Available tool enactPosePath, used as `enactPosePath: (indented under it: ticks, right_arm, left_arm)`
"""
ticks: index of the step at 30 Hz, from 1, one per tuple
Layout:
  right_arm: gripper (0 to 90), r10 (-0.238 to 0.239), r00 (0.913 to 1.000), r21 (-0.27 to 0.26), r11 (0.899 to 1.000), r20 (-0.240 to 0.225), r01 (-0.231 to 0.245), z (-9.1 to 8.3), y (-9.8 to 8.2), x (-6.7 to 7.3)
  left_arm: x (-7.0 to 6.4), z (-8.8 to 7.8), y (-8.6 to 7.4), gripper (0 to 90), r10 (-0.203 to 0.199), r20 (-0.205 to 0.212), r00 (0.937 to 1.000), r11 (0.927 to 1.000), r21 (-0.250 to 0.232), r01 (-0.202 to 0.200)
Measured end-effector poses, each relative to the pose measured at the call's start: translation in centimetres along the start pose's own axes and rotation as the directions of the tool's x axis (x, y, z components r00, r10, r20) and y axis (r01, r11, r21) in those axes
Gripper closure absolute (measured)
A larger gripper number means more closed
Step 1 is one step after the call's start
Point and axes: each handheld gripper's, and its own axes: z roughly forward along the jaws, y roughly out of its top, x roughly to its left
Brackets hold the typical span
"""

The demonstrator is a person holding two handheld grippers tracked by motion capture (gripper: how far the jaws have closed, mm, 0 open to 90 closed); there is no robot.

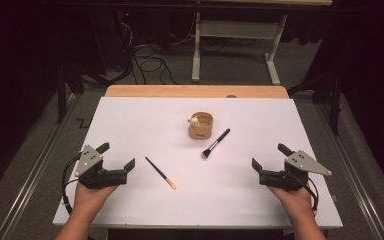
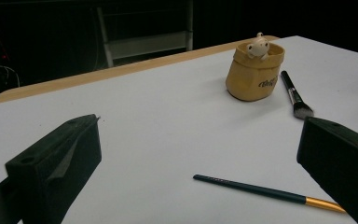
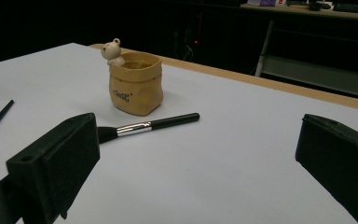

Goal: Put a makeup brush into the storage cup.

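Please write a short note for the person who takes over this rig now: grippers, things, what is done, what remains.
Left gripper: open, holds nothing, at the table's left.
Right gripper: open, holds nothing, at the right.
Thin brush lies flat beside the left gripper.
Makeup brush lies flat near the cup, on its right, bristles toward the person.
The cup stands upright at mid-table.
Done: nothing gripped yet.
Left: probably to pick up each brush and put it in the cup.

L claw open, R claw open
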Motion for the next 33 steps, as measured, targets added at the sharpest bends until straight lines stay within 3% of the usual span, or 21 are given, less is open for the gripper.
enactPosePath:
  ticks: [12,33]
  right_arm:
    - [0.4,-0.005,1.0,0.002,1.0,0.002,0.005,0.03,-0.04,-0.08]
    - [0.4,-0.002,1.0,0.014,1.0,-0.001,0.002,0.29,-0.27,-0.15]
  left_arm:
    - [0.13,0.11,-0.1,0.6,0.0,-0.004,1.0,0.9999,0.015,0.0]
    - [0.45,0.74,-0.55,0.6,0.005,-0.031,0.9995,0.9952,0.098,-0.002]
